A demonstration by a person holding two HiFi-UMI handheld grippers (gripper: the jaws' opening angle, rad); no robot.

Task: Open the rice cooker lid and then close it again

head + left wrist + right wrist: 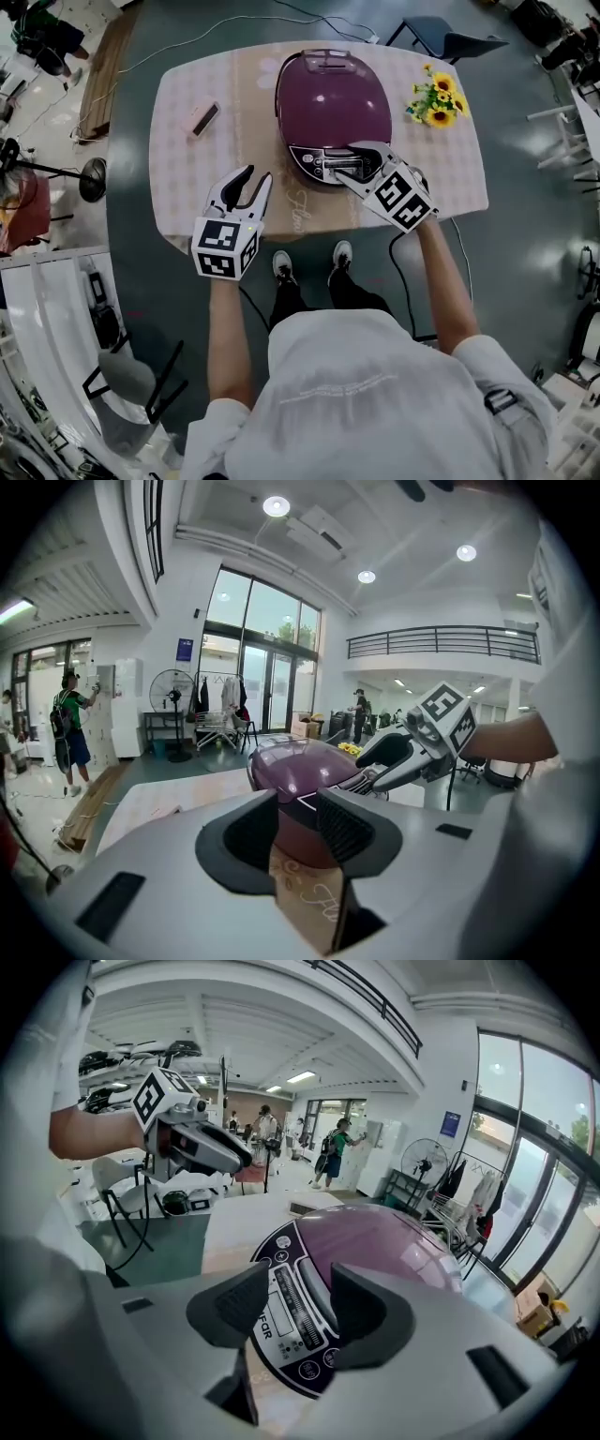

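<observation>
The table [183, 173] is covered by a pale checked cloth, with bare cloth seen to the left of the cooker. The purple rice cooker [333, 101] is set near the table's middle, lid down, its long axis run from far edge to near edge and its control panel [312, 161] turned towards the person. The right gripper [349, 165] is held over that panel, jaws spread, nothing pinched. The left gripper [256, 178] is held apart at the cooker's front left, above the near edge, jaws likewise spread and empty. Sunflowers [434, 98] are seen near the right edge.
</observation>
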